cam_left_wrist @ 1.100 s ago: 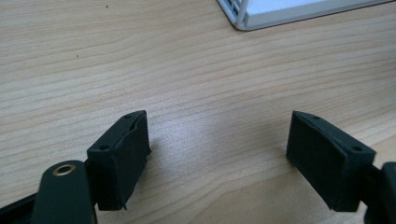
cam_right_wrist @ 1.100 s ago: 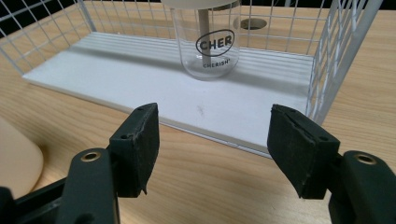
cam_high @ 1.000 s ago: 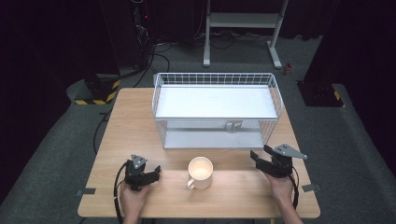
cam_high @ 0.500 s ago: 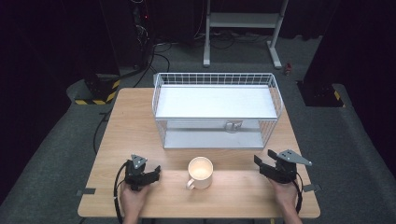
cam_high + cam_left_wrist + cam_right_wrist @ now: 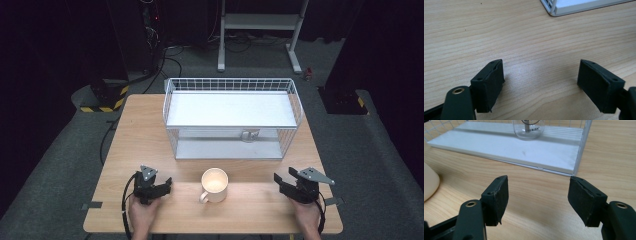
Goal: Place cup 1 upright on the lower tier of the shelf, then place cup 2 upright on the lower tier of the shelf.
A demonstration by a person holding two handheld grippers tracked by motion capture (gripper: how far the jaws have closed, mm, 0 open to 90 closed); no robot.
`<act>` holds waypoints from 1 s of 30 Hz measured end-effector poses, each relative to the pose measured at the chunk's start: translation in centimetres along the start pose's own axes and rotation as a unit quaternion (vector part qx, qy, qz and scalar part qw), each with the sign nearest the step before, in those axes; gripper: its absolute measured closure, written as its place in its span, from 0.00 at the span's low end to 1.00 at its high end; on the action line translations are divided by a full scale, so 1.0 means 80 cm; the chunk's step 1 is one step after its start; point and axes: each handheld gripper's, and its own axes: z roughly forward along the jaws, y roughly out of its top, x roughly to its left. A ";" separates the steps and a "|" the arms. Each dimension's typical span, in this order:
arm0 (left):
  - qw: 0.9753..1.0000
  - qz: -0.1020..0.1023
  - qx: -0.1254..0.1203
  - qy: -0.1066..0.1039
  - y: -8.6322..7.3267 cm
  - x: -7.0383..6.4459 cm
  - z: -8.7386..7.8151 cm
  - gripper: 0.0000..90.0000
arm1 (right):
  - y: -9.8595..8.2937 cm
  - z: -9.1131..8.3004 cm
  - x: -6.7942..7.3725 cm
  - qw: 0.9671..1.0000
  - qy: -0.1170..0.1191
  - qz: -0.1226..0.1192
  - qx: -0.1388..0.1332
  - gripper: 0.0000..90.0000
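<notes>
Left gripper view looks along the left gripper (image 5: pixel 541 78), whose two black jaws stand wide apart with nothing between them, low over the bare light wooden counter (image 5: pixel 524 37); a corner of the white wire shelf rack (image 5: pixel 564 6) shows at the top edge. Right gripper view shows the right gripper (image 5: pixel 537 198) likewise spread open and empty above the wood, facing the rack's white lower shelf (image 5: pixel 524 150), on which a clear glass jar (image 5: pixel 527 128) with dark lettering stands, cut off by the top edge; a rounded cream mug (image 5: pixel 430 183) shows at the left edge of that view. High view places the left gripper (image 5: pixel 150 184) near the counter's front-left corner and the right gripper (image 5: pixel 299 186) near the front-right corner, each held in a hand that comes up over the front edge and each carrying a grey three-cornered plate on top. Between them, close to the middle of the front edge and well apart from both, the cream mug (image 5: pixel 214 185) stands upright with its handle turned toward the front-left. Behind it, the two-level rack (image 5: pixel 231 117) fills the middle and back of the counter (image 5: pixel 135 135).
</notes>
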 end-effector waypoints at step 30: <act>1.000 -0.003 0.002 -0.002 -0.001 -0.002 0.000 0.22 | -0.015 0.028 0.005 0.991 -0.007 -0.068 0.115 0.29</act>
